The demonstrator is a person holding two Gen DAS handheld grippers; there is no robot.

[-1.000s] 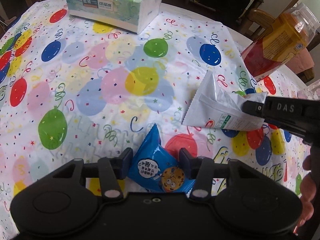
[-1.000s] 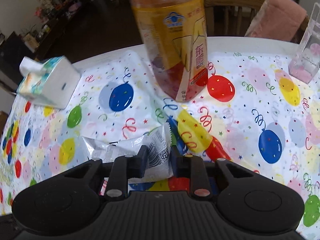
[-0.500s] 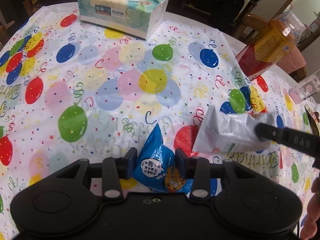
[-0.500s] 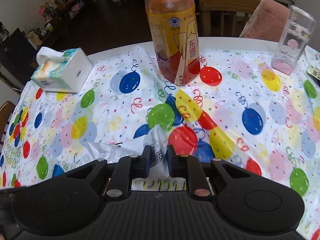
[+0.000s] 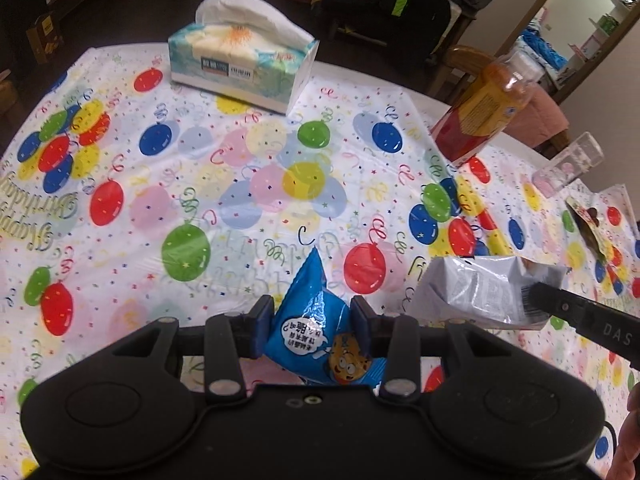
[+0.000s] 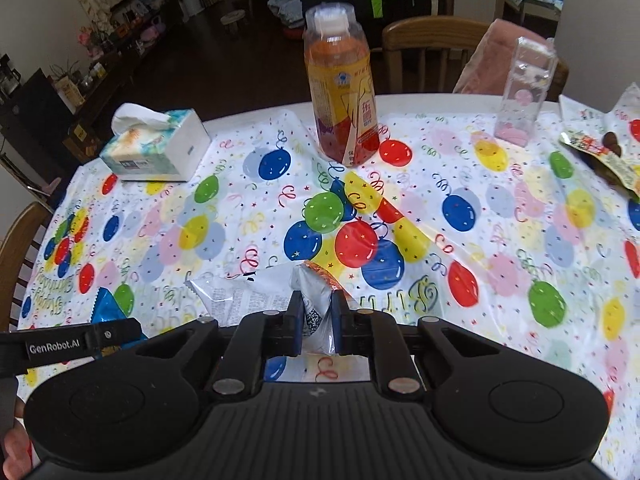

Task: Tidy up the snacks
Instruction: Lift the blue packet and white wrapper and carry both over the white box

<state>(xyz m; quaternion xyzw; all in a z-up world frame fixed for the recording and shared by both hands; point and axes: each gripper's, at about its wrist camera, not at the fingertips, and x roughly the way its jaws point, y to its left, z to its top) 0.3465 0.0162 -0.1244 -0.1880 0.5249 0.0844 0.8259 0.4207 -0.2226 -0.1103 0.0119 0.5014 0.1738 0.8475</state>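
Snacks are held one per hand-held gripper above the worktop (image 6: pixel 500 216), which carries a balloon-print cover. Left hand-held gripper (image 5: pixel 314 320): jaws closed narrow on a blue snack packet (image 5: pixel 316 332) with a cartoon cookie print; the packet's pointed corner projects toward 12 o'clock. Right hand-held gripper (image 6: pixel 316 322): jaws pinched on the end of a silver snack packet (image 6: pixel 256 300); the packet body extends toward 9 o'clock from the jaws. In the left wrist view, the silver packet sits at 3 o'clock of the blue packet, near but apart. Tissue box (image 6: pixel 154 148): 10 o'clock, far edge. Orange drink bottle (image 6: pixel 342 96): upright, 12 o'clock. Clear container (image 6: pixel 524 88): 2 o'clock. Opened wrapper (image 6: pixel 600 152): 3 o'clock edge
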